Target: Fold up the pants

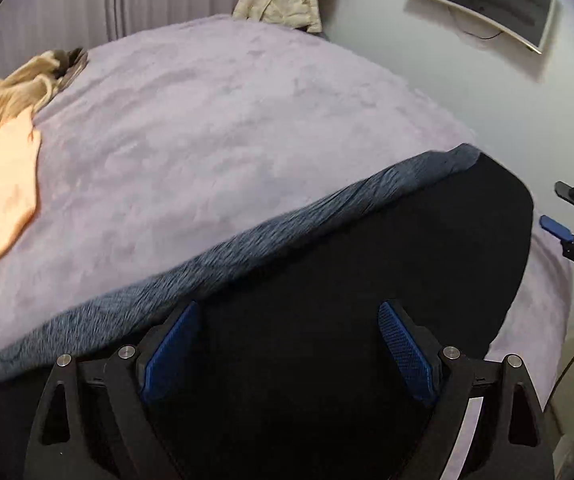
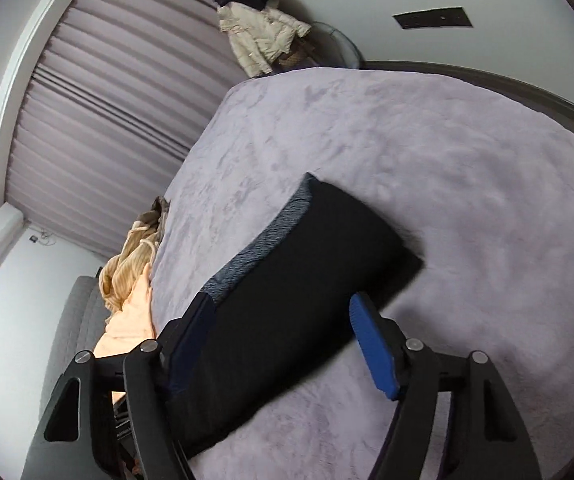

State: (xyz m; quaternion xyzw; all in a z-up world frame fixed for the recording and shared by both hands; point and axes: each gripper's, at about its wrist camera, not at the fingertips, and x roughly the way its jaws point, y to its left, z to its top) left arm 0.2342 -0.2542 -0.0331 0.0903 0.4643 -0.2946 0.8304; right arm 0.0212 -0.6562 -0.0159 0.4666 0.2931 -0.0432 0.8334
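Both tools, left tool [image 1: 289,354] and right tool [image 2: 283,344], hover spread and empty over the black folded fabric pants [image 2: 307,264] on the lilac plush bed [image 2: 467,184], so pinching matching edges should keep the next fold square.

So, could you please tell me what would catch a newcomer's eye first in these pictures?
The dark pants, folded into a long slab with a grey-blue knit band along one edge, lie across the lilac blanket right before both open tools. At the bed's left edge sits a heap of peach and tan clothes. A cream jacket hangs beyond the bed's far end.
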